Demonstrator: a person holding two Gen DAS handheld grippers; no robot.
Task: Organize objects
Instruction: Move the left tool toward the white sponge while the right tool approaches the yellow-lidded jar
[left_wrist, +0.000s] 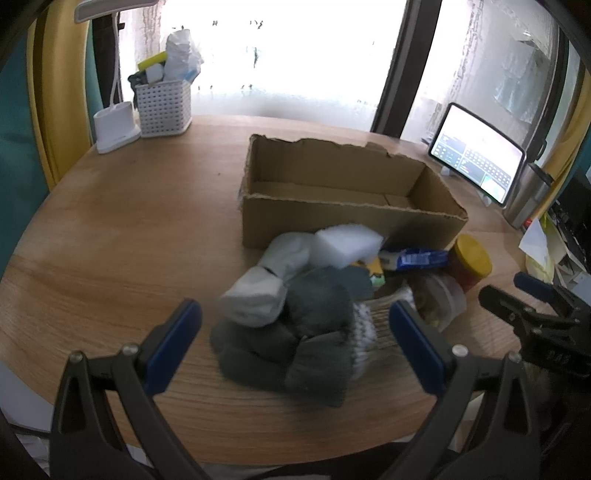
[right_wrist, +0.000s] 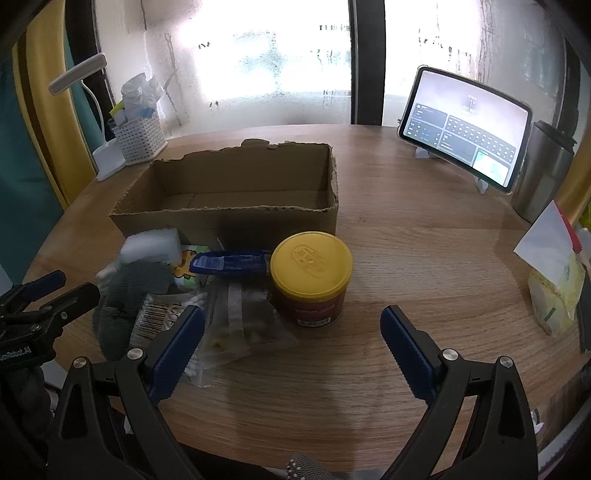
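Note:
An open, empty cardboard box stands on the round wooden table. In front of it lies a pile: grey socks, a white sock, a white sponge block, a blue packet, a yellow-lidded jar and a clear bag of cotton swabs. My left gripper is open, its fingers either side of the grey socks. My right gripper is open, just short of the jar.
A white basket with supplies and a white lamp base stand at the back left. A tablet on a stand and a steel tumbler stand at the back right. Paper and a packet lie at the right edge.

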